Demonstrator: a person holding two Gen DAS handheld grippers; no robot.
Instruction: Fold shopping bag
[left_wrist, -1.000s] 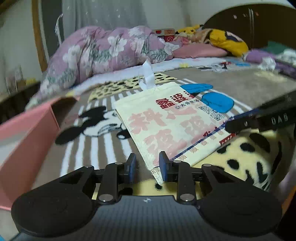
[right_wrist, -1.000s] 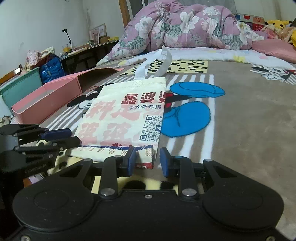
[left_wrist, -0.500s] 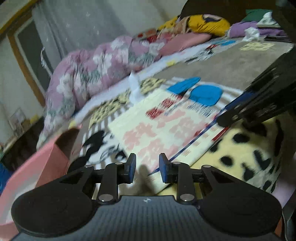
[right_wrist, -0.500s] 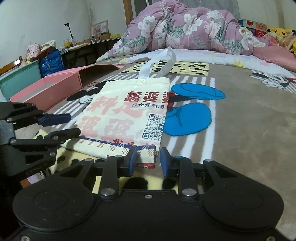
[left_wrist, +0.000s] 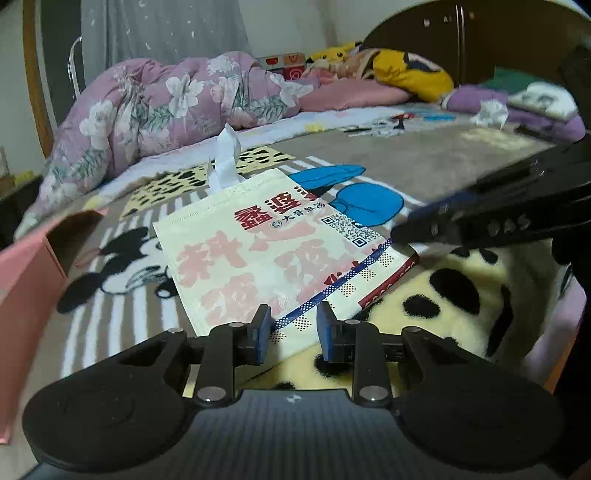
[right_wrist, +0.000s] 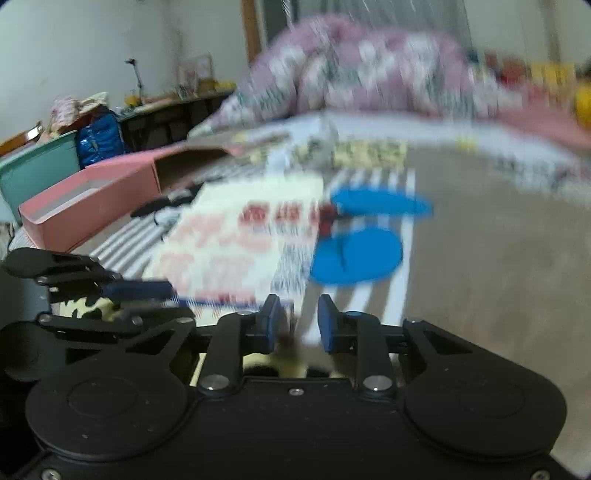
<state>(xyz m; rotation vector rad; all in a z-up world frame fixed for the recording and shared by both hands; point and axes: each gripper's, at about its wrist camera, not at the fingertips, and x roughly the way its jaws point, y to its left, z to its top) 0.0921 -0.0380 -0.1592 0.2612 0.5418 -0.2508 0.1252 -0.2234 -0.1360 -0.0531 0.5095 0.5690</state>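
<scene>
A cream shopping bag with red print, a QR code and white handles lies flat on the cartoon blanket; it is blurred in the right wrist view. My left gripper is open, its jaws straddling the bag's near bottom edge. My right gripper is open over the bag's bottom right corner; it also shows from the side in the left wrist view, at that corner. The left gripper shows at the left of the right wrist view.
A pink open box lies left of the bag on the blanket. A floral purple duvet and pillows are piled at the back. A teal bin and a desk stand beyond the bed.
The left gripper has swung back level and sits at the bag's bottom edge. The right gripper has moved forward over the bag's corner and is in motion, so its view is blurred.
</scene>
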